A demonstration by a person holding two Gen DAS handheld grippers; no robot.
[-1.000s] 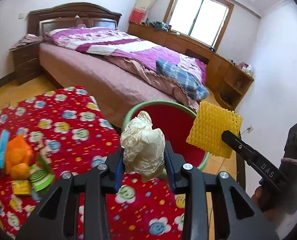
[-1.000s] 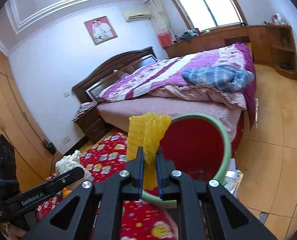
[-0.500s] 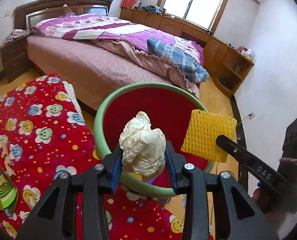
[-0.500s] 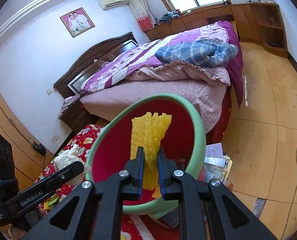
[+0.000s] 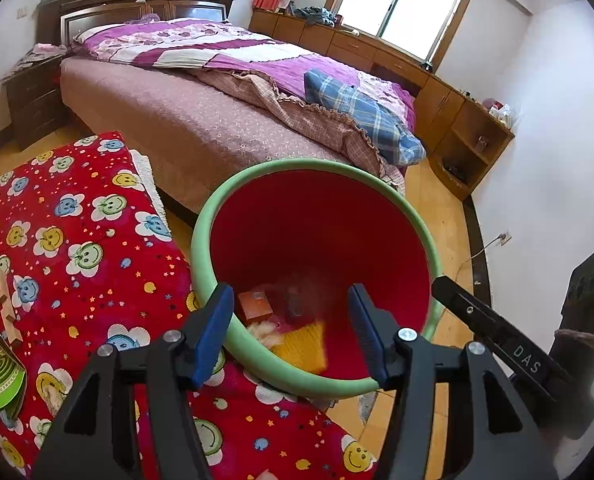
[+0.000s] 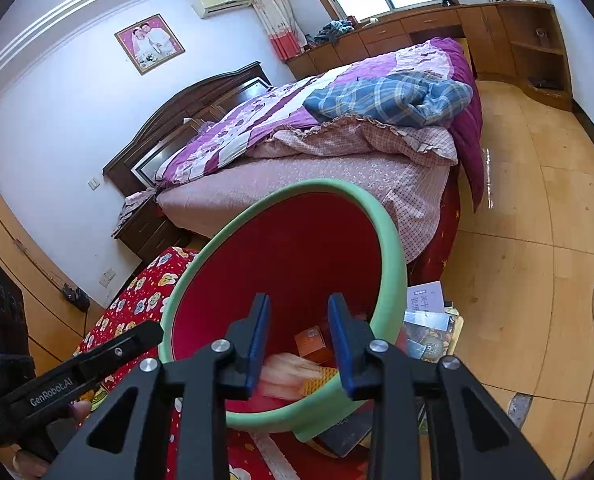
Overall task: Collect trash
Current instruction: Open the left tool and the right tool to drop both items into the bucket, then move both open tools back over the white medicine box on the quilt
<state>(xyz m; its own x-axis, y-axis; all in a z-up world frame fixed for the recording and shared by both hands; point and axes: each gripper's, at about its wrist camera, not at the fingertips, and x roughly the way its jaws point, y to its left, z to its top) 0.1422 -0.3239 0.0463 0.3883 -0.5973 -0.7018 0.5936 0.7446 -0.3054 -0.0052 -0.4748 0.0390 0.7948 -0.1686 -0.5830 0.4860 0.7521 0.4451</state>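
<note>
red bin [image 5: 317,240] with yellow mesh [image 5: 303,346], orange box [image 5: 255,305] inside

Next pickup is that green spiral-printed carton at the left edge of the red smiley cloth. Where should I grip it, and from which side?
Judging by the left wrist view, the green carton looks flattened and partly open on the cloth. Coming from above and pinching its raised flap edge seems best. Its far side is cut off, so confirm first.

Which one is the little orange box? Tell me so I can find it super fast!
Find the big bed, then the red bin with a green rim in front of it. At the bottom of the bin lies the orange box, small and square-edged, unlike the soft yellow foam net beside it.
</note>
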